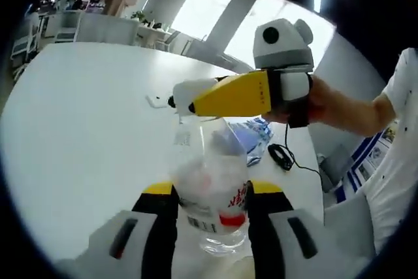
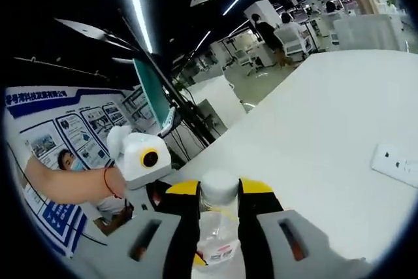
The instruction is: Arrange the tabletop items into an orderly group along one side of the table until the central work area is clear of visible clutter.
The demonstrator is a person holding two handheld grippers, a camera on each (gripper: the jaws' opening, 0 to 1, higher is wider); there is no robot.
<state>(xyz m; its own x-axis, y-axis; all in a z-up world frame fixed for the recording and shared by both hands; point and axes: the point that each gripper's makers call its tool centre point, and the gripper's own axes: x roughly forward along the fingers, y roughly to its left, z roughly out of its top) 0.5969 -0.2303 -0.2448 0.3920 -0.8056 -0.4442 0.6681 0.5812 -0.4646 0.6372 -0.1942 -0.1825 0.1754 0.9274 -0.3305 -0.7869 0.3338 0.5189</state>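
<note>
A clear plastic bottle with a red-and-white label (image 1: 212, 204) is pinched at its body between the jaws of the left tool (image 1: 210, 212), held upright over the white tabletop (image 1: 85, 115). Its white cap (image 2: 219, 187) is clamped between the jaws of the right tool (image 2: 219, 197), which is seen from the side in the left gripper view. The bottle's long axis runs between both tools. A white power strip (image 2: 397, 161) lies well apart on the tabletop.
</note>
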